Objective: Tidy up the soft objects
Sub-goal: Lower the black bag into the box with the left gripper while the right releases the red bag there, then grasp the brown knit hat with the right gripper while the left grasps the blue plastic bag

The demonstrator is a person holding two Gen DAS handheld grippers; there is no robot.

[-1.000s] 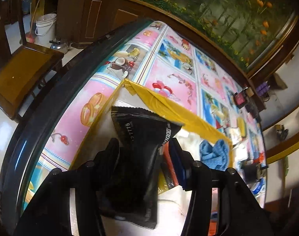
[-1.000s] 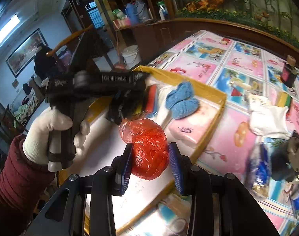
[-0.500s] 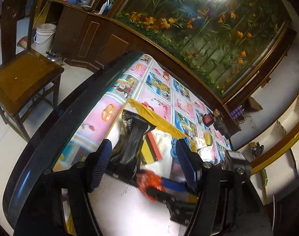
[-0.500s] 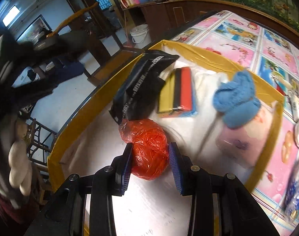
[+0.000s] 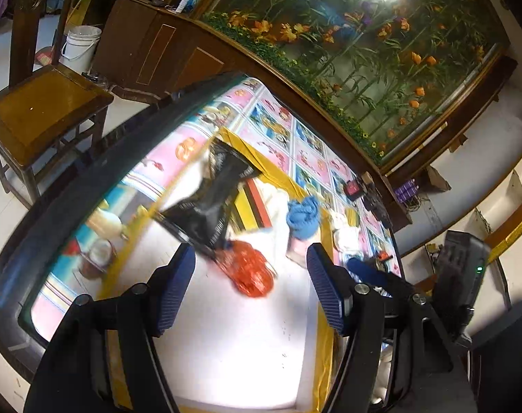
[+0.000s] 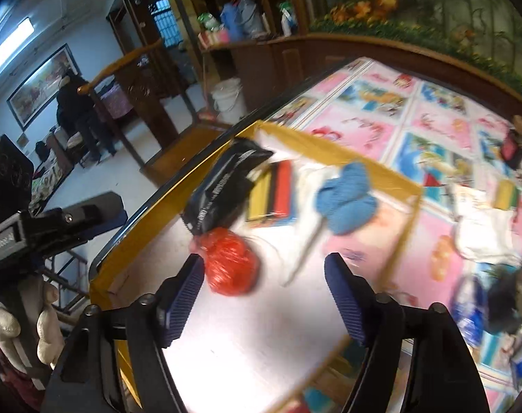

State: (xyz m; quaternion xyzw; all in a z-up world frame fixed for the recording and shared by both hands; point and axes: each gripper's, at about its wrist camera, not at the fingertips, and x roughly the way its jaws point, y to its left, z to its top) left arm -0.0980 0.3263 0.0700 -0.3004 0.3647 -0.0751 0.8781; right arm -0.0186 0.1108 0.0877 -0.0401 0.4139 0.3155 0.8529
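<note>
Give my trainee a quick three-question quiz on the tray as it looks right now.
1. True or false: the right gripper is open and holds nothing.
2. Which thing touches the red bag? A) black pouch B) blue cloth C) white bucket
3. Fill in: the striped sponge lies between the black pouch and the ____ cloth.

Key: 1 true; 2 A; 3 blue.
</note>
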